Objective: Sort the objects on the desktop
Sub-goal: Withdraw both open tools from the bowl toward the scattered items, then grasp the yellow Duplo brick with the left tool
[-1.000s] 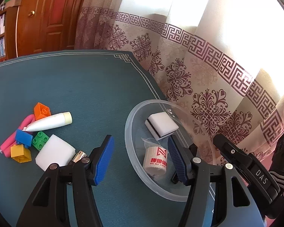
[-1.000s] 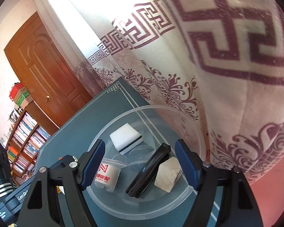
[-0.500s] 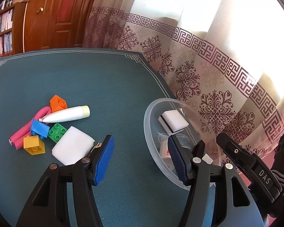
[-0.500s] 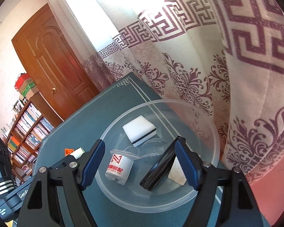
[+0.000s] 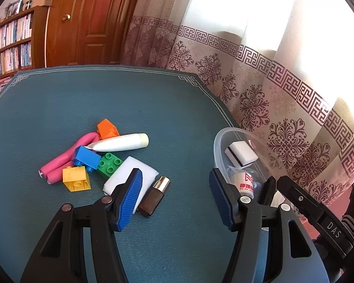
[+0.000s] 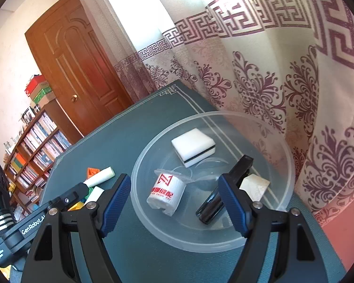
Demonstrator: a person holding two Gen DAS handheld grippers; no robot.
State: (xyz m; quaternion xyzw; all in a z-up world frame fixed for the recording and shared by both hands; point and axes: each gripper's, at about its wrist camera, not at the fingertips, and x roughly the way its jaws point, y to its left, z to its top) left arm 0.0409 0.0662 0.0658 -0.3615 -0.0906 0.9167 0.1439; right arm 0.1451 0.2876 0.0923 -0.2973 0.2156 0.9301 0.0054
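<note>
A clear plastic bowl (image 6: 280, 141) at the table's right edge holds a white sponge (image 6: 193, 143), a white roll with red print (image 6: 165, 191), a black flat case (image 6: 224, 193) and a pale block (image 6: 254, 186). My right gripper (image 6: 174, 202) is open and empty above the bowl's near side. My left gripper (image 5: 175, 199) is open and empty above the table, just near of a brown bottle with a gold cap (image 5: 153, 197) and a white sponge (image 5: 127, 175). The bowl (image 5: 220, 139) lies to its right.
Left of the white sponge lie a white tube (image 5: 120, 142), a pink foam roller (image 5: 66, 158) and orange (image 5: 107, 129), blue (image 5: 86, 158), green (image 5: 109, 165) and yellow (image 5: 76, 178) bricks. A patterned curtain (image 5: 271, 99) hangs past the table's right edge. A door and bookshelves stand behind.
My left gripper has swung left from over the bowl toward the pile of loose objects. My right gripper has drawn back from the bowl, showing more of it. Both stayed open.
</note>
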